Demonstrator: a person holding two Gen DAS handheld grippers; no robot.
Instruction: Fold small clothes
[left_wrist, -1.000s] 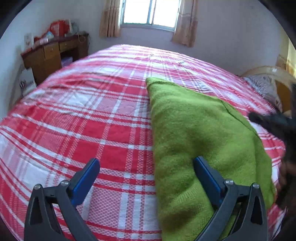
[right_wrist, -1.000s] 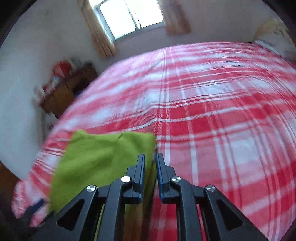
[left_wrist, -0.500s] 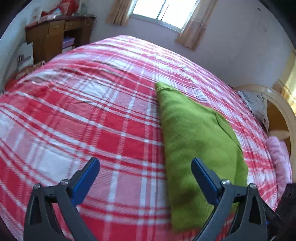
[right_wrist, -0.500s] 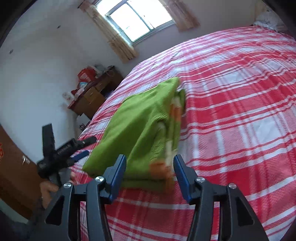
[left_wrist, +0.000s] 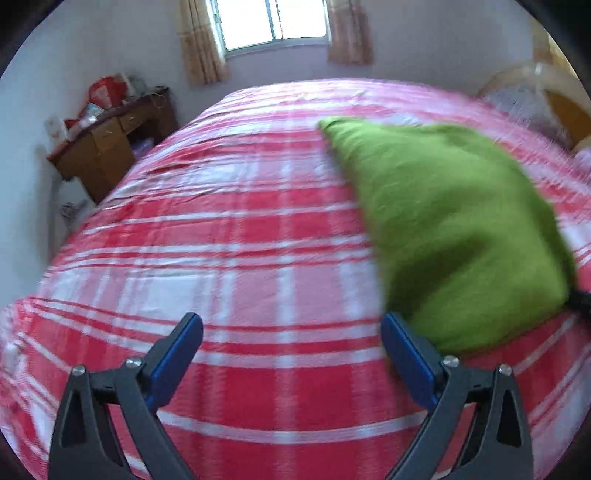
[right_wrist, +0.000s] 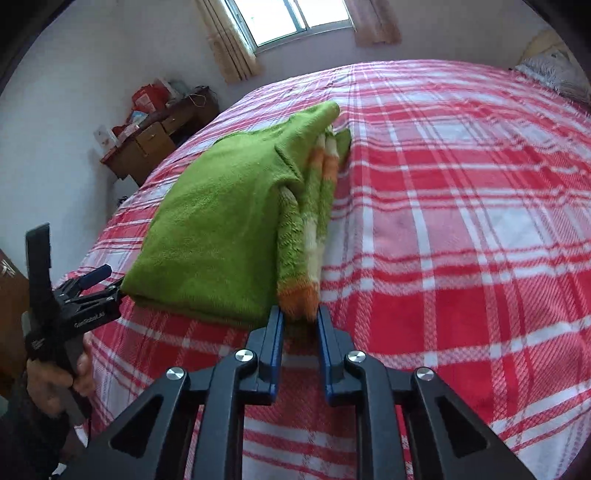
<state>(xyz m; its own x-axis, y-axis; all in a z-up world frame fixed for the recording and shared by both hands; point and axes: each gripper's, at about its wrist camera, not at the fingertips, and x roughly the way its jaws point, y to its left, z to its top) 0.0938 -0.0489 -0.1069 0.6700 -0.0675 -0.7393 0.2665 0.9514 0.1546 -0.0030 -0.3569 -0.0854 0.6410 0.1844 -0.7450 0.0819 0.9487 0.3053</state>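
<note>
A folded green knit sweater (right_wrist: 221, 225) with orange and cream striped edges lies on the red plaid bed; it also shows in the left wrist view (left_wrist: 454, 225), to the right. My right gripper (right_wrist: 300, 317) has its jaws narrowed around the sweater's near orange-striped corner (right_wrist: 299, 295). My left gripper (left_wrist: 291, 332) is open and empty, over bare bedspread beside the sweater's left edge. In the right wrist view the left gripper (right_wrist: 96, 284) sits at the sweater's near left corner, held by a hand.
The red and white plaid bed (left_wrist: 221, 240) fills both views. A wooden desk (left_wrist: 110, 147) with clutter stands at the far left wall. A window (left_wrist: 273, 22) with curtains is behind. Pillows (right_wrist: 554, 70) lie at the far right.
My right gripper has closed from wide open onto the sweater's near corner. My left gripper has swung left, so the sweater now lies further right in its view.
</note>
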